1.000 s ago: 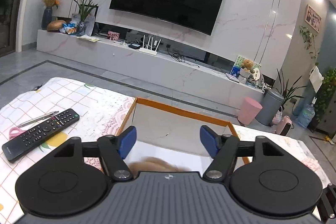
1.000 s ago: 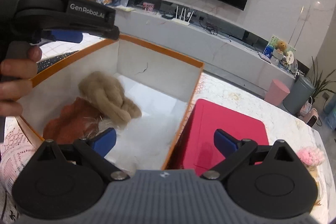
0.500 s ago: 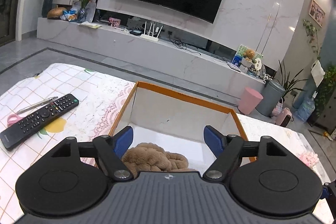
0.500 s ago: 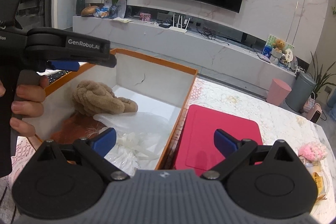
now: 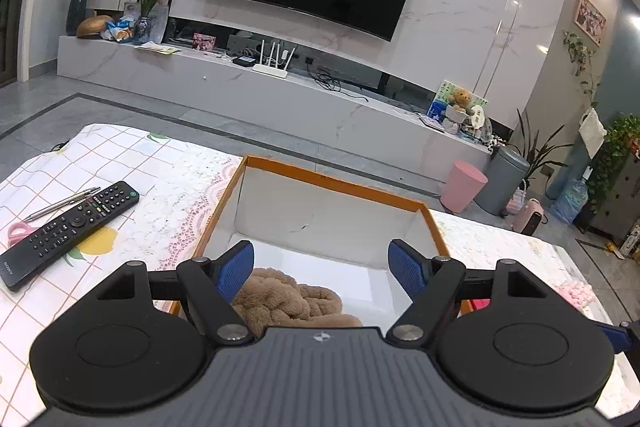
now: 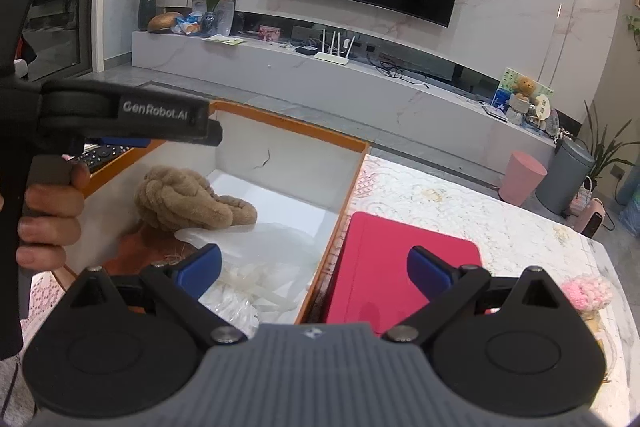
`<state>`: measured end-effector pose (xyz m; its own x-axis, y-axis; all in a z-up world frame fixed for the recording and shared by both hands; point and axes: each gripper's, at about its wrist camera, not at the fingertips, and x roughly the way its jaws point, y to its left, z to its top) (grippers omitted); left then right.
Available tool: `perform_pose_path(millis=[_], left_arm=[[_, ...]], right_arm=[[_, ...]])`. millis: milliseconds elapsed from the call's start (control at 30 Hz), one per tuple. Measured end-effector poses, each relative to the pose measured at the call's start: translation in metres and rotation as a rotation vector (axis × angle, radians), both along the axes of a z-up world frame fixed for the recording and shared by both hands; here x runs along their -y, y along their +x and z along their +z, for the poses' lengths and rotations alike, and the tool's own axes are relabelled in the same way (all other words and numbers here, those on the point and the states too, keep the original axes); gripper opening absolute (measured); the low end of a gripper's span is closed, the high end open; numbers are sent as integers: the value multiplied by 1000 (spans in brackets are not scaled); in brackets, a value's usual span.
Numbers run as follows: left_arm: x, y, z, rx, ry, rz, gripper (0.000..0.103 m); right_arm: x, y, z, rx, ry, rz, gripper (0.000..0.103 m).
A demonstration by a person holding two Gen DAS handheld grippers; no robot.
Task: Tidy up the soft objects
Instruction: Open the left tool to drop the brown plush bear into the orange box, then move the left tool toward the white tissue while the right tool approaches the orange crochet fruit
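One orange-rimmed box (image 6: 280, 125), one tan plush (image 6: 180, 201), one remote (image 5: 68, 227), two bins (image 5: 464, 185).

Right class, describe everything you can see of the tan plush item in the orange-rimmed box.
The tan plush item is fluffy, ribbed, soft-looking fabric, bunched into a rounded lump with a lower lobe trailing to the right. It lies inside the orange-rimmed box near the left wall, resting partly on a rust-brown fabric, beside a clear plastic bag. Nothing grips it; the left tongs hover open above it.

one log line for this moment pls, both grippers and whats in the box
left gripper: jaws open, empty | right gripper: jaws open, empty | orange box: brown plush, plastic bag inside | pink fluffy item: on table
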<state>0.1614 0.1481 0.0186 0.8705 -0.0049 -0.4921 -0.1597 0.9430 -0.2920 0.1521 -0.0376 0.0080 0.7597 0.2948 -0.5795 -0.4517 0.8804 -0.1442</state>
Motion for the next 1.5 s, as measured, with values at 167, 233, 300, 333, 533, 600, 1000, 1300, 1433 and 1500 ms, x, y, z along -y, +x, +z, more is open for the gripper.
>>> perform_pose_path(millis=[167,233,300,333,533,600,1000,1300,1433,1500], left_arm=[[9,-14,13,46,17,-10,89],[15,-20,19,71,26,-23,89],[22,-25,26,98,28,-40,89],[25,-28,29,107,27,-52,89],[54,-45,42,170,78,-121,89],[62,-48,45,182,87,-133,89],[118,-53,44,221,197,-205,89],[171,-53,20,190,262,-310,89],[187,-49,7,180,248,-346,89],[191,-47,1,171,228,-353,89]], right_arm=[[7,-5,15,-22,0,26,97],[12,-8,23,-5,-23,26,97],[18,-13,31,5,-46,39,97],[22,-16,34,6,-52,45,97],[57,-26,50,20,-36,18,98],[67,-28,50,30,-33,1,98],[132,-14,31,12,83,-175,98],[200,0,27,20,73,-309,98],[243,14,19,-26,105,-424,98],[265,19,14,-65,139,-486,98]])
